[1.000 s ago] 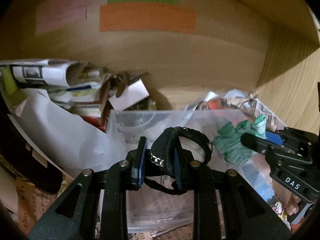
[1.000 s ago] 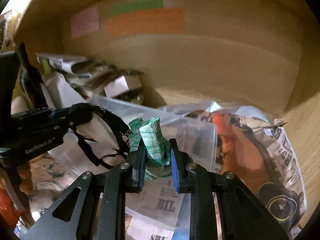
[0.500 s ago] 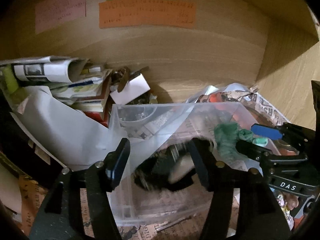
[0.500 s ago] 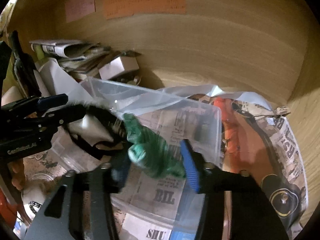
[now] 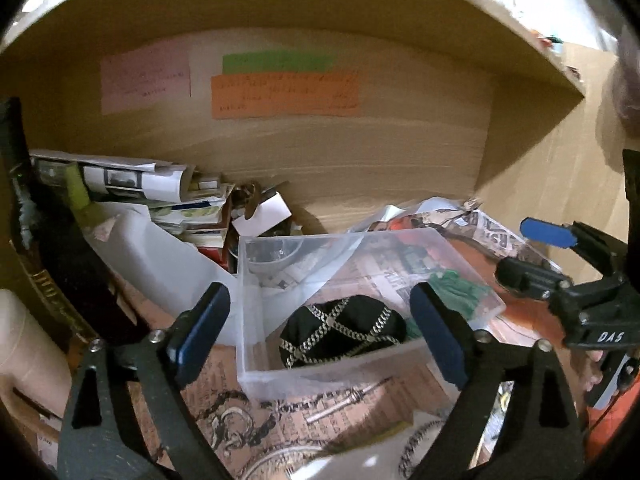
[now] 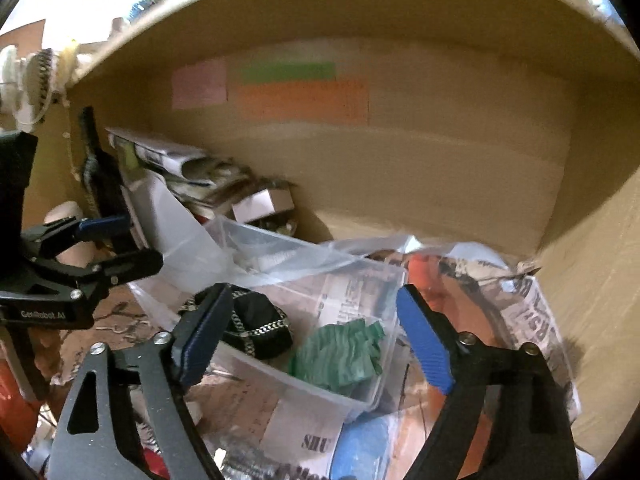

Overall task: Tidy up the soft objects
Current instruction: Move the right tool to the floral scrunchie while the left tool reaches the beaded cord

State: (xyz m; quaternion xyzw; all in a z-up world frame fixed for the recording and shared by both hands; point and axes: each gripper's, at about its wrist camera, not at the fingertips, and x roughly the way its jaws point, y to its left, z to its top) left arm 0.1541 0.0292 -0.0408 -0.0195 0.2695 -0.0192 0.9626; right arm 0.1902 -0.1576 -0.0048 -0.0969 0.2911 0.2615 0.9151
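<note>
Inside a wooden shelf (image 5: 360, 168) lined with newspaper (image 6: 536, 320), a clear plastic bin (image 5: 320, 376) sits at centre, and every position here is given relative to that bin. Behind it on the back panel are pink (image 5: 144, 84), green (image 5: 278, 62) and orange paper notes (image 5: 284, 96); to its left rises a stack of books and rolled papers (image 5: 160, 196).

A second ago each tool pinched a soft item above the bin; both have since let go and pulled back. The black chain-trimmed cap (image 5: 344, 330), held by the left tool a second ago, now lies in the bin's near left part. The green knitted cloth (image 6: 338, 354), which was in the right tool, now lies in the bin's right part, just beside the cap; whether the two touch cannot be told.

The left tool (image 5: 320, 328) hovers in front of the bin with its blue-padded fingers (image 5: 200, 328) spread wide and nothing between them, angled down toward the cap. The right tool (image 6: 316, 332), at the bin's right front, is likewise spread and empty, pointing down over the green cloth. Each tool appears side-on in the other's camera, apart from the bin's rim.
</note>
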